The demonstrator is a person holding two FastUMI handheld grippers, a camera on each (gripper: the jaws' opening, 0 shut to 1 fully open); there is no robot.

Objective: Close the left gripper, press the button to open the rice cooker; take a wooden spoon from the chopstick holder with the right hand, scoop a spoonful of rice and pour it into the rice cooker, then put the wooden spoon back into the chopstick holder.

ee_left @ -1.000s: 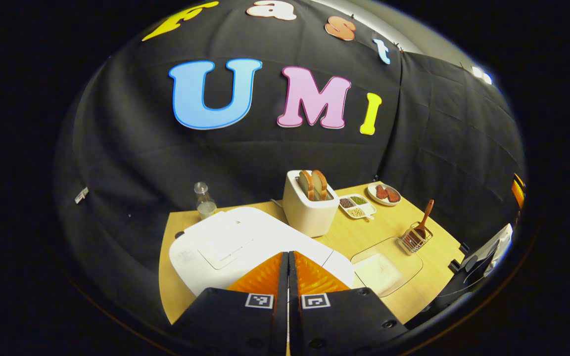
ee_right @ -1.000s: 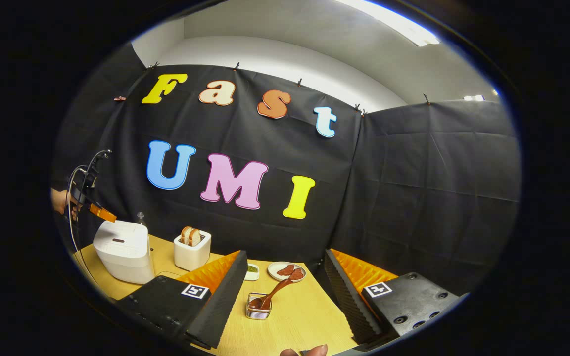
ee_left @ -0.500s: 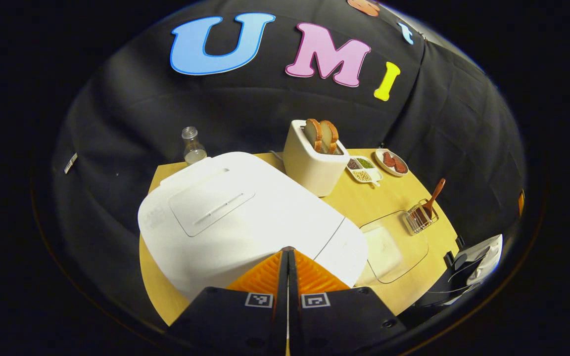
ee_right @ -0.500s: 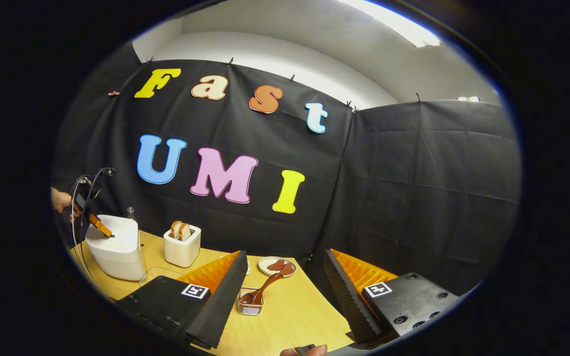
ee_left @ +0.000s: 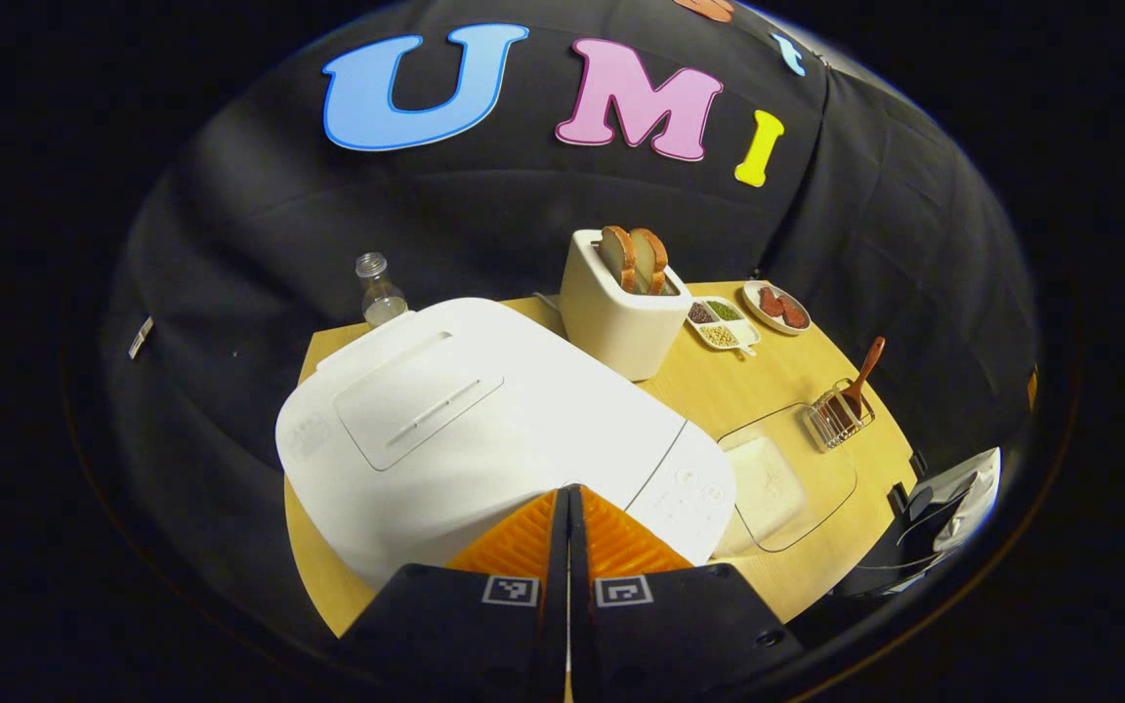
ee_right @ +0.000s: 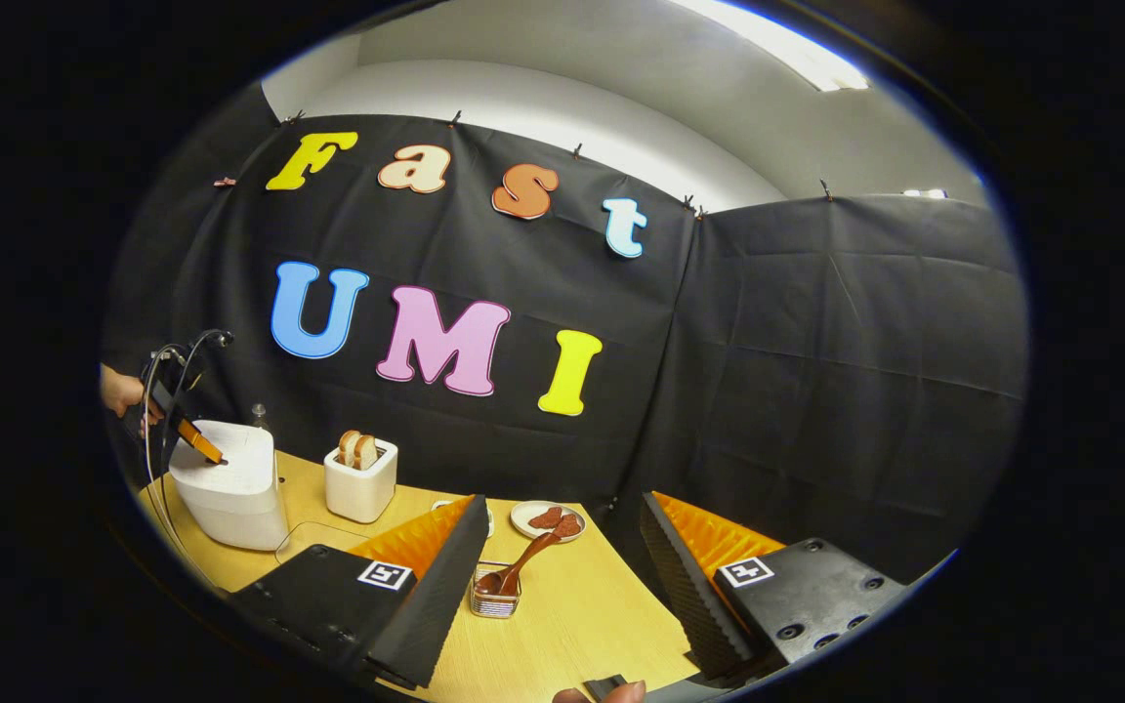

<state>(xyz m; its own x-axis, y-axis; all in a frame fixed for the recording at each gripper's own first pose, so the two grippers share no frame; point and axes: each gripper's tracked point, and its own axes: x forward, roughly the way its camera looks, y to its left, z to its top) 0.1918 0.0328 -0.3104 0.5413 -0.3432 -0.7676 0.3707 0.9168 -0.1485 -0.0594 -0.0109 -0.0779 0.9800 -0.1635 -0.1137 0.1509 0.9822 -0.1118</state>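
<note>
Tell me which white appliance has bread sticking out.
The toaster, with two slices upright in its top; the rice cooker beside it is shut.

White toaster with 2 bread slices, small bottle, divided dish, plate, wooden table

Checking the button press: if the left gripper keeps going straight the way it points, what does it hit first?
Most likely the rice cooker: the shut left gripper points at its closed white top, near the front edge.
</note>
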